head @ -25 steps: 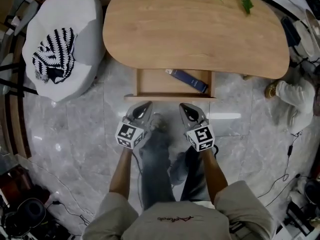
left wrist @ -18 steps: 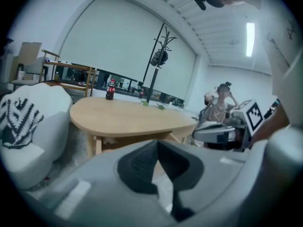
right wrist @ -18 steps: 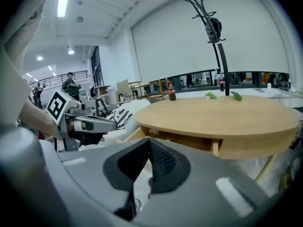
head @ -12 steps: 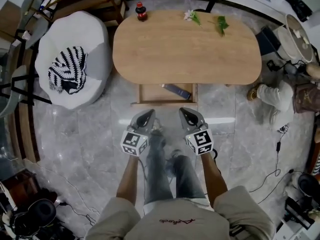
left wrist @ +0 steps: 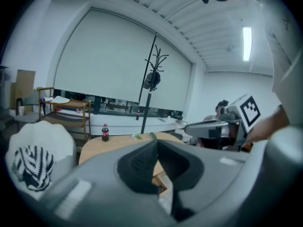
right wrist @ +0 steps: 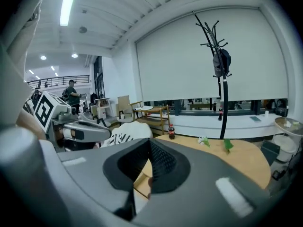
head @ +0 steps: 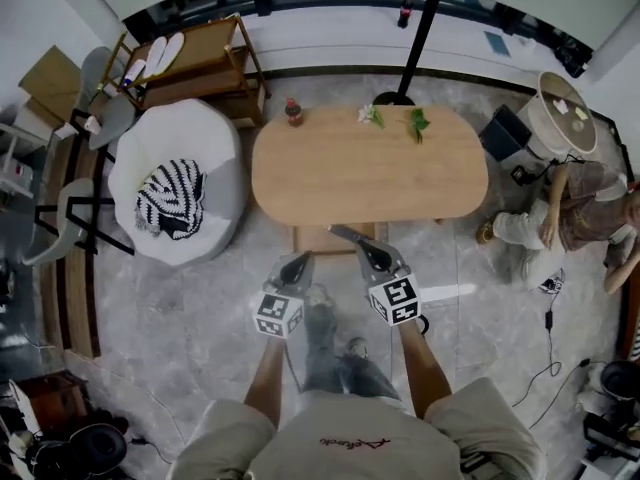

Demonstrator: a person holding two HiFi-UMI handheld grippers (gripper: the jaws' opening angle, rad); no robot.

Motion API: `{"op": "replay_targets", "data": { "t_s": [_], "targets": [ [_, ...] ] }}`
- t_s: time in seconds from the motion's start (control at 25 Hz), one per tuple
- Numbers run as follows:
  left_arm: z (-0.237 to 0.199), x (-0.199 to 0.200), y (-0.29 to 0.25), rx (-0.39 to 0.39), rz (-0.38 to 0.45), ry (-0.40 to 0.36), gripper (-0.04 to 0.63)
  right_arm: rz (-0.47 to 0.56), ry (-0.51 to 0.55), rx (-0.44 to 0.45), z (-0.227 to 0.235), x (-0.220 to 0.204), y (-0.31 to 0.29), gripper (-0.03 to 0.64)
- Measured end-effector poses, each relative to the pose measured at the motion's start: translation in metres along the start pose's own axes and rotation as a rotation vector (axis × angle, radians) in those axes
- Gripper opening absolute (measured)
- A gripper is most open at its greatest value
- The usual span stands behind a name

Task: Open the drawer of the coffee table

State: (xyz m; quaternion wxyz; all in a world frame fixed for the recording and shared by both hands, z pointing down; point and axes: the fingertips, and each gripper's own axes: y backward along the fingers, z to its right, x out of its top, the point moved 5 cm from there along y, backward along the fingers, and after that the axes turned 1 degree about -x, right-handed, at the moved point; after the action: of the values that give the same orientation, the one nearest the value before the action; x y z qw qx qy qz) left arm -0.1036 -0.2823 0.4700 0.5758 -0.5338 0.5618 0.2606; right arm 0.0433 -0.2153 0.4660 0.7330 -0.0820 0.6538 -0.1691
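Grey marble floor (head: pixel 180 328) spread under you, with the oval wooden desk (head: pixel 370 183) just ahead. Its drawer (head: pixel 312 240) stood pulled out toward you from the near edge (a dark flat thing lay inside, too small to name). Your left tool (head: pixel 298 263) had its jaws pressed together with nothing between them. Your right tool (head: pixel 368 250) was closed and empty in the same way. You held both side by side in the air on the drawer's near side, touching neither it nor the desk. Along the desk's far edge stood a cola bottle (head: pixel 294 112), with a white flower (head: pixel 370 115) and a green leaf (head: pixel 417 123) near it. To the left of the desk sat a white chair (head: pixel 215 168) with a striped cloth (head: pixel 170 200) on its seat. Behind the desk rose a black coat stand (head: pixel 420 28). At the right a person (head: pixel 565 213) sat on the floor.
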Motion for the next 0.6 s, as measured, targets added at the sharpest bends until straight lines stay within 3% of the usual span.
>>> {"op": "replay_targets", "data": {
  "t_s": [0.16, 0.32, 0.6],
  "targets": [
    [0.02, 0.044, 0.021, 0.01, 0.029, -0.016, 0.002, 0.044, 0.018, -0.026, -0.007, 0.053, 0.029, 0.003],
    [0.038, 0.091, 0.036, 0.035, 0.071, -0.088, 0.002, 0.097, 0.04, -0.048, -0.009, 0.095, 0.06, 0.003],
    [0.072, 0.145, 0.059, 0.055, 0.159, -0.178, 0.002, 0.166, 0.074, -0.085, -0.015, 0.125, 0.114, 0.003]
  ]
}}
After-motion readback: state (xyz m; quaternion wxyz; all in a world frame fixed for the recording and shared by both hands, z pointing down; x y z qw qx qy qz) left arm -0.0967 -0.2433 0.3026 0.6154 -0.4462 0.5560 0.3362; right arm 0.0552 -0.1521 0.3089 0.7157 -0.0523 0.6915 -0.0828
